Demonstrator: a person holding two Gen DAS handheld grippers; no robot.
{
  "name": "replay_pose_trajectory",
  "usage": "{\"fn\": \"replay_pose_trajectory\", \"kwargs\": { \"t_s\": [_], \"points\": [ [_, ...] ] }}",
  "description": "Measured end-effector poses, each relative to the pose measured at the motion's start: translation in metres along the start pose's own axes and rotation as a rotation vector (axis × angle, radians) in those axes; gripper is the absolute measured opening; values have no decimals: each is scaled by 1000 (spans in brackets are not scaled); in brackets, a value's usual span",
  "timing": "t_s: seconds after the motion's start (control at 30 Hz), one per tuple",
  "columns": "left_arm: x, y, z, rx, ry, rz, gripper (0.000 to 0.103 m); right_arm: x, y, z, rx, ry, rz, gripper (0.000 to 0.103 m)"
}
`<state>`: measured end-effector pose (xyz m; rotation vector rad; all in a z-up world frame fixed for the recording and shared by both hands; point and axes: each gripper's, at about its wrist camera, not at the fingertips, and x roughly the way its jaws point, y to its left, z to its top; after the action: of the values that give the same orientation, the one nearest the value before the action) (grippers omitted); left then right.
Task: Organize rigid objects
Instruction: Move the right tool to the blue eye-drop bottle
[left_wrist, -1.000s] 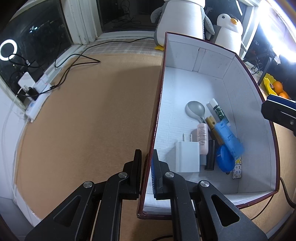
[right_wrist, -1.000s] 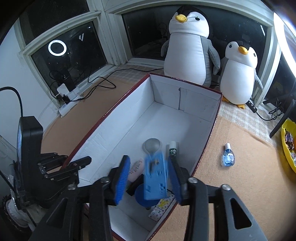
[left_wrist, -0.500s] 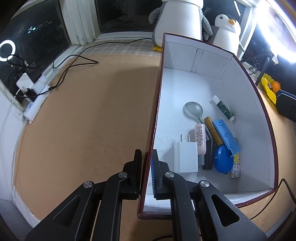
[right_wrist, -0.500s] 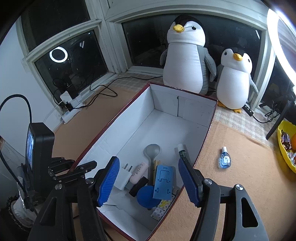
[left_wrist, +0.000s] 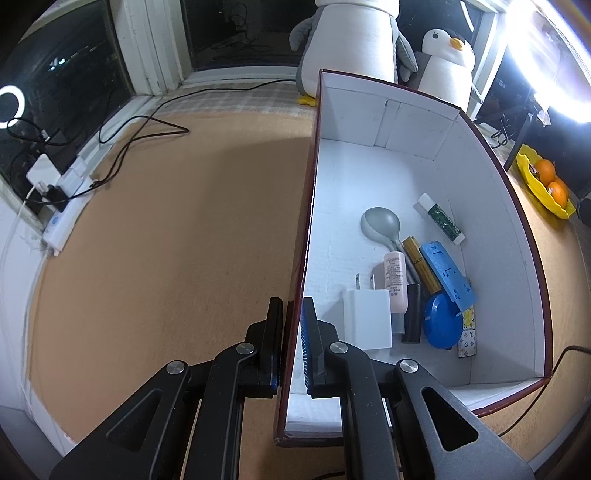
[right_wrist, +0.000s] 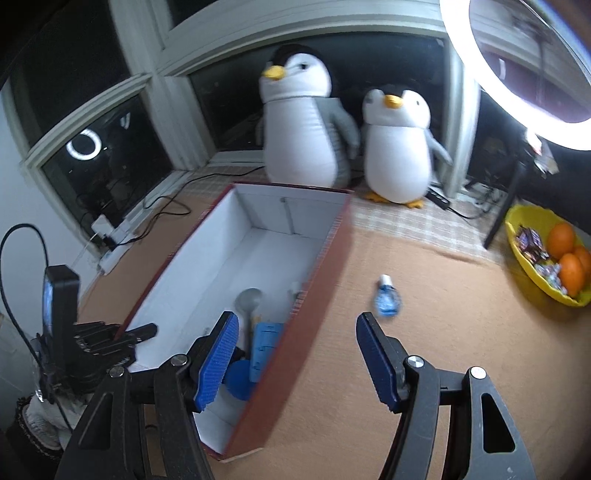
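Left gripper (left_wrist: 292, 343) clamps box wall (left_wrist: 301, 258) so I steady the box | right gripper (right_wrist: 293, 360) gapes empty, jaws just widened (blue clip (left_wrist: 447, 269) dropped inside) | small blue bottle (right_wrist: 387, 300) likely next

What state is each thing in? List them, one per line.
box: open-topped, upright
left gripper: shut on the box wall
right gripper: open, empty, jaws just widened
blue phone stand: lying in the box
white charger: lying flat in the box
blue bottle: lying on the mat outside the box
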<state>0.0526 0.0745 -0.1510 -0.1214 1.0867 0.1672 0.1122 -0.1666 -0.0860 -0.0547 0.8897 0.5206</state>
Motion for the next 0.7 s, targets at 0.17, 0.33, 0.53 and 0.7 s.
{"fn": "replay_pose_trajectory", "kwargs": {
  "t_s": [0.17,0.33,0.53,0.7],
  "points": [
    [-1,-1,3,9,-5,-3,8,6,-40,-6,76,25,-63,62],
    [-1,-2,5,13,-6,1,8,22,-66,-8,98,53,-118,62],
    [-1,-2,6,12,-5,7,8,52,-81,-8,103,101,-141,62],
    [-1,-2,7,7,-4,8,8,79,-87,-3,112,137,-134,62]
  ]
}}
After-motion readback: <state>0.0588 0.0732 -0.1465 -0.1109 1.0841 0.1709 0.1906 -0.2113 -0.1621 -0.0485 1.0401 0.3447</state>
